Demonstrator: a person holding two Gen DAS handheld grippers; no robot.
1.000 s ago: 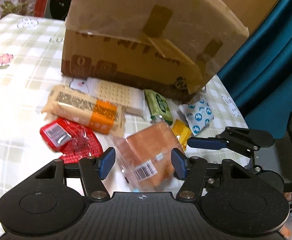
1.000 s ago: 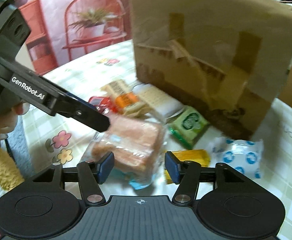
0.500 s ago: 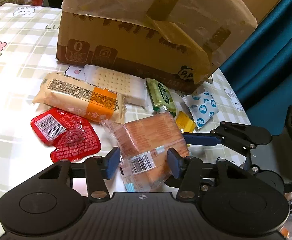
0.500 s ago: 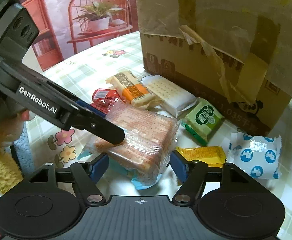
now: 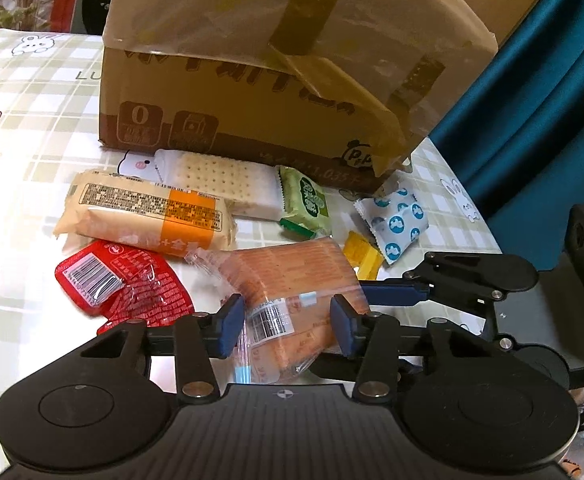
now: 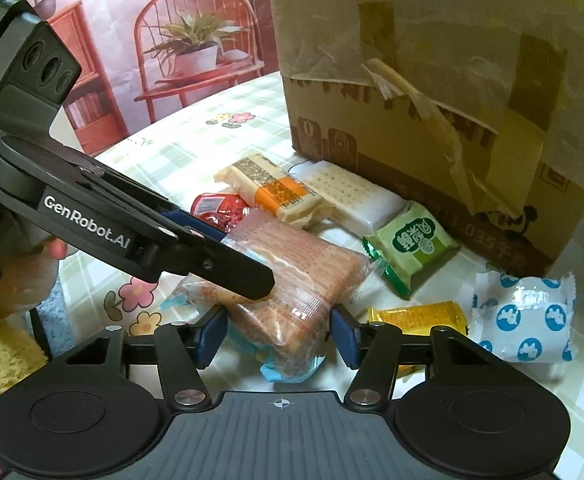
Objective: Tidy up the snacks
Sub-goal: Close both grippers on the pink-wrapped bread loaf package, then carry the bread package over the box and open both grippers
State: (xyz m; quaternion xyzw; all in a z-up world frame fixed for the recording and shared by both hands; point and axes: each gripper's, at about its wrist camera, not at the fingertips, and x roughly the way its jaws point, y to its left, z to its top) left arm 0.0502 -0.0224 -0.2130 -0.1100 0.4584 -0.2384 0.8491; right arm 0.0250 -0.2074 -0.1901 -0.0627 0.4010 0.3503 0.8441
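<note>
A clear-wrapped pack of orange-brown wafers lies on the checked tablecloth; it also shows in the right wrist view. My left gripper straddles its near end, its blue pads touching the wrapper at both sides. My right gripper straddles the pack from the other side, its pads against the wrapper. Each gripper appears in the other's view, the left and the right. Around the pack lie a red packet, an orange-banded cake, a white cracker pack, a green packet, a yellow packet and a blue-dotted packet.
A large taped cardboard box stands behind the snacks, its flap hanging over the front. A teal curtain is to the right of the table edge. A printed backdrop with a red chair lies beyond the table.
Both grippers have narrowed around the wafer pack, from clearly open to pads touching its wrapper. The pack has shifted slightly and both cameras have come closer to it.
</note>
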